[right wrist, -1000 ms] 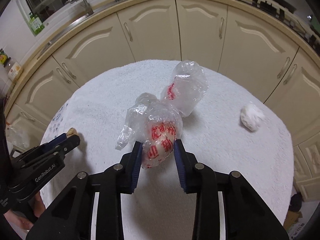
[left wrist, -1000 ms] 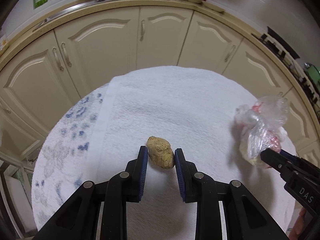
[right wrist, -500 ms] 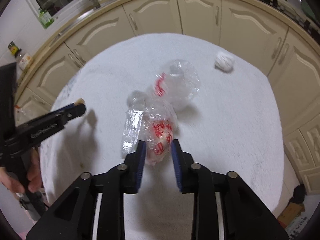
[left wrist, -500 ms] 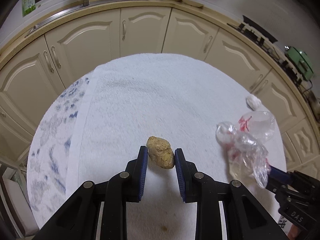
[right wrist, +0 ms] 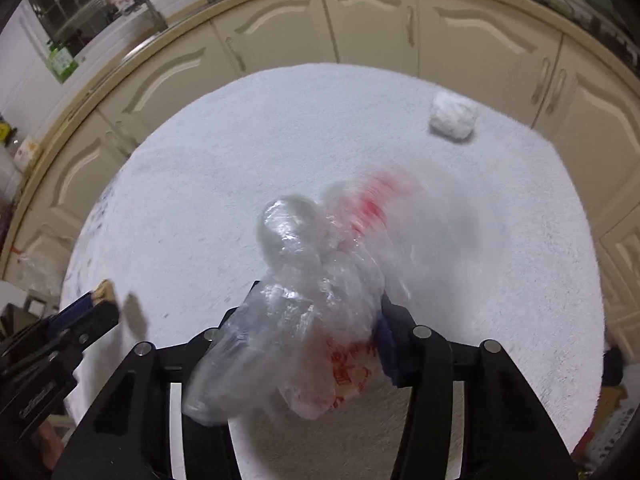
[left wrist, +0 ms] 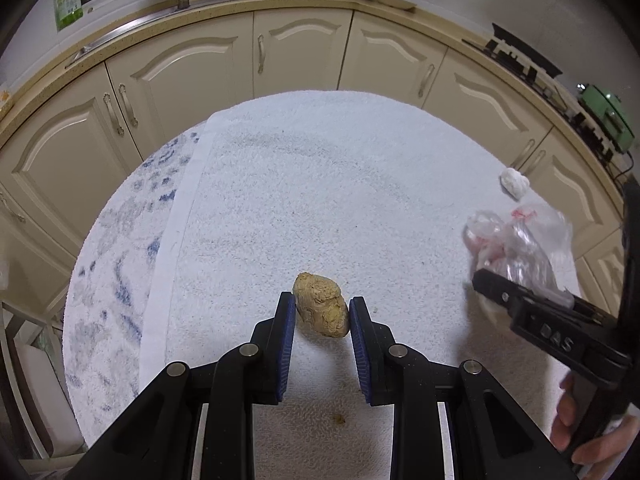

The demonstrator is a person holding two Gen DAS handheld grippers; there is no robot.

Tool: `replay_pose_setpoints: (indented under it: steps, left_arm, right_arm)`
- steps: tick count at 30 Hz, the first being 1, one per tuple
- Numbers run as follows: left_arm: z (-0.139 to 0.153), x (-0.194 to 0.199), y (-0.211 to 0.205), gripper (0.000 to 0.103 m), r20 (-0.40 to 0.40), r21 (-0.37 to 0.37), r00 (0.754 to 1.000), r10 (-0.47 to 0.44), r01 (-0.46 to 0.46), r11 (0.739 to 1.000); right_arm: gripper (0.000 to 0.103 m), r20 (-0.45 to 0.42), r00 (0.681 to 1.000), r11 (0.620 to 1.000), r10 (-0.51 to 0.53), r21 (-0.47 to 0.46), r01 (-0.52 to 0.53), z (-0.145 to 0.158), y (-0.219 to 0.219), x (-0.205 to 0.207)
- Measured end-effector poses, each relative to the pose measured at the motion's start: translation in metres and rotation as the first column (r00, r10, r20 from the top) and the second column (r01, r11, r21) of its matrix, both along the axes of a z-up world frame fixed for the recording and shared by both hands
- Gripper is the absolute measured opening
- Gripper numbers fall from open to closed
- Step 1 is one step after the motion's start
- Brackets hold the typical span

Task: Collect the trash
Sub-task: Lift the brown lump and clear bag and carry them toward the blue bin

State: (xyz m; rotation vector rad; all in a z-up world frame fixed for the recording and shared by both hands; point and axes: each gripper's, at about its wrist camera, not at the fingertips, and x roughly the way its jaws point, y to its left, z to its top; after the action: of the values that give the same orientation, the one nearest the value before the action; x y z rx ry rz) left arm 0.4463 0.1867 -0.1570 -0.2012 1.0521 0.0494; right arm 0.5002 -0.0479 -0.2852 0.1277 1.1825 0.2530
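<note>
1. The left gripper (left wrist: 322,312) pinches a brown crumpled lump (left wrist: 320,309) between its blue pads, one pad on each flank. The lump hangs clear of the towel below, its shadow lying apart from it, so I judge it is being carried rather than resting.
2. The right gripper (right wrist: 316,320) has a clear plastic bag with red print (right wrist: 320,312) between its fingers. Its jaws have just been opening, and the bag is blurred and bulging over them. I cannot tell whether the pads press on it or it is slipping free.
3. From the left gripper, the bag sits off to the right and a little ahead, with the right gripper reaching in from the lower right. From the right gripper, the left gripper shows at the lower left, the lump's tip peeking past its jaws.
4. A white paper wad (right wrist: 454,116) lies on the towel ahead and to the right of the right gripper, beyond the bag and well apart from both tools. It looks untouched, so it is likely trash left to collect.
5. The white towel (left wrist: 360,184) covers the round table under both grippers; a small brown crumb (left wrist: 340,420) sits on it just below the left jaws.
6. Cream cupboards (left wrist: 304,48) curve round behind the table.
7. No bin appears in either view, so where the trash goes is unclear.
</note>
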Motion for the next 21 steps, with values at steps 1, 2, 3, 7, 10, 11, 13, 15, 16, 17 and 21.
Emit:
replay_pose_setpoints:
  steps: [1,2,3,7,10,11,13,15,16,17,21]
  left_arm:
    - [0.000,-0.001,-0.003,0.023,0.001,0.005,1.000,-0.004,0.004,1.000]
    - [0.001,0.000,-0.006,0.023,0.000,0.005,1.000,-0.008,0.008,1.000]
    - [0.002,0.003,-0.008,0.023,-0.001,0.004,1.000,-0.013,0.013,1.000]
    - [0.006,0.005,-0.027,0.023,0.008,0.013,0.999,-0.051,0.051,0.999]
    - [0.009,0.006,-0.047,0.023,0.015,0.013,0.996,-0.092,0.092,0.996]
    - [0.011,0.005,-0.057,0.023,0.019,0.014,0.994,-0.111,0.111,0.994]
    - [0.012,0.003,-0.071,0.023,0.024,0.019,0.990,-0.139,0.139,0.990]
    - [0.012,0.002,-0.088,0.023,0.027,0.020,0.984,-0.175,0.174,0.985]
    - [0.012,0.001,-0.097,0.023,0.028,0.020,0.981,-0.191,0.191,0.981]
    - [0.012,-0.001,-0.110,0.023,0.030,0.022,0.976,-0.214,0.213,0.977]
    - [0.010,-0.006,-0.152,0.023,0.029,0.028,0.955,-0.294,0.294,0.955]
  right_arm:
    - [0.043,-0.010,1.000,1.000,-0.001,0.019,0.001,0.001,-0.002,-0.004]
    - [0.043,-0.009,1.000,1.000,0.002,0.023,-0.002,0.003,-0.003,-0.009]
    - [0.043,0.006,1.000,1.000,0.007,0.016,-0.007,0.007,-0.005,-0.014]
    - [0.043,0.045,0.999,1.000,-0.008,0.025,0.006,0.022,-0.020,-0.033]
    - [0.043,0.061,0.998,0.999,-0.033,0.028,0.031,0.032,-0.039,-0.046]
    - [0.043,0.068,0.997,0.999,-0.046,0.027,0.045,0.036,-0.047,-0.052]
    - [0.043,0.076,0.995,0.998,-0.066,0.022,0.064,0.039,-0.062,-0.059]
    - [0.043,0.080,0.992,0.995,-0.100,0.021,0.098,0.042,-0.080,-0.069]
    - [0.043,0.082,0.990,0.993,-0.115,0.022,0.114,0.043,-0.090,-0.073]
    - [0.043,0.083,0.988,0.992,-0.129,0.023,0.128,0.043,-0.097,-0.078]
    - [0.043,0.082,0.974,0.977,-0.213,0.024,0.212,0.045,-0.139,-0.101]
